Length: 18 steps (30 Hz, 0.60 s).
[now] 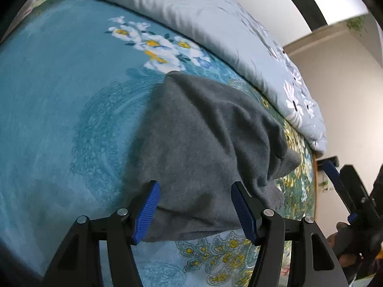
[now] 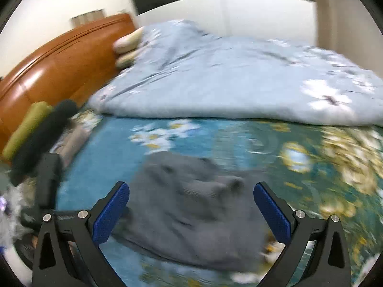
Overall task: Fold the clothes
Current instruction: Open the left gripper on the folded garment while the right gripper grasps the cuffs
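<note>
A grey knitted garment (image 1: pixel 203 143) lies folded in a loose bundle on the teal floral bedsheet (image 1: pixel 59 95). My left gripper (image 1: pixel 195 210) is open, its blue pads on either side of the garment's near edge, holding nothing. In the right wrist view the same grey garment (image 2: pixel 191 210) lies blurred in front of my right gripper (image 2: pixel 191 215), which stands wide open above its near edge. The right gripper (image 1: pixel 347 191) also shows at the far right of the left wrist view, beside the bed.
A pale blue floral duvet (image 2: pixel 227 83) is heaped along the far side of the bed. An orange-brown headboard (image 2: pixel 59 67) and pillows (image 2: pixel 126 47) stand at the left. A person's dark sleeve (image 2: pixel 40 138) and the left tool show at the left edge.
</note>
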Each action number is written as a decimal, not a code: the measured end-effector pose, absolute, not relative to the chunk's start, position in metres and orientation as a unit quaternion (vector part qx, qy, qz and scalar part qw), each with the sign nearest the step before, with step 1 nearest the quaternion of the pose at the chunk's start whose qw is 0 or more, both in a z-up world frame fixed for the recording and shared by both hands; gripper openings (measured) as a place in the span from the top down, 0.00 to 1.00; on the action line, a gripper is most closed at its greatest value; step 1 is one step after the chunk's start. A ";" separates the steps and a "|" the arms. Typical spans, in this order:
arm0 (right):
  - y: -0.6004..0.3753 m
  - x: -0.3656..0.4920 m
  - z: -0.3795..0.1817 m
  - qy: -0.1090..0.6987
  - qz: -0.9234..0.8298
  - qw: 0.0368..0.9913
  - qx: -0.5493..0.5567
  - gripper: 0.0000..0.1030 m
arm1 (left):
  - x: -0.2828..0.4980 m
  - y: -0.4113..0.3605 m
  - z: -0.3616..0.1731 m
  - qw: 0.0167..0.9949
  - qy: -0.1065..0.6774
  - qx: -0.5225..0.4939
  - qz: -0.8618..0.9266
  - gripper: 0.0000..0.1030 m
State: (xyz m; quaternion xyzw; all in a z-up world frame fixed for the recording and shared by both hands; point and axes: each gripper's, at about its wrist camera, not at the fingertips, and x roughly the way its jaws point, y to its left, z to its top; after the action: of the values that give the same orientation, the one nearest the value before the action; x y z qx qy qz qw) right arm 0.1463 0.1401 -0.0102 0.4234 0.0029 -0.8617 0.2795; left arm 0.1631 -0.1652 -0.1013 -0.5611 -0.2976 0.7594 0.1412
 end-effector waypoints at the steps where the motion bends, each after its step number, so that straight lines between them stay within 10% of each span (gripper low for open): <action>1: 0.131 0.145 -0.014 0.011 -0.854 0.296 0.427 0.00 | 0.164 -0.169 -0.101 0.139 -0.305 -0.560 0.758 0.36; 18: 0.181 0.101 -0.106 -0.013 -0.813 0.238 0.531 0.01 | 0.168 -0.195 -0.114 0.106 -0.362 -0.554 0.742 0.36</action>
State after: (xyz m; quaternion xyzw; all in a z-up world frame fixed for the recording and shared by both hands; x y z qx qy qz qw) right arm 0.1010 0.1808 -0.1062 0.5309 -0.0132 -0.8134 0.2376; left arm 0.1681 -0.1947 -0.1140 -0.5544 -0.3624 0.7416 0.1060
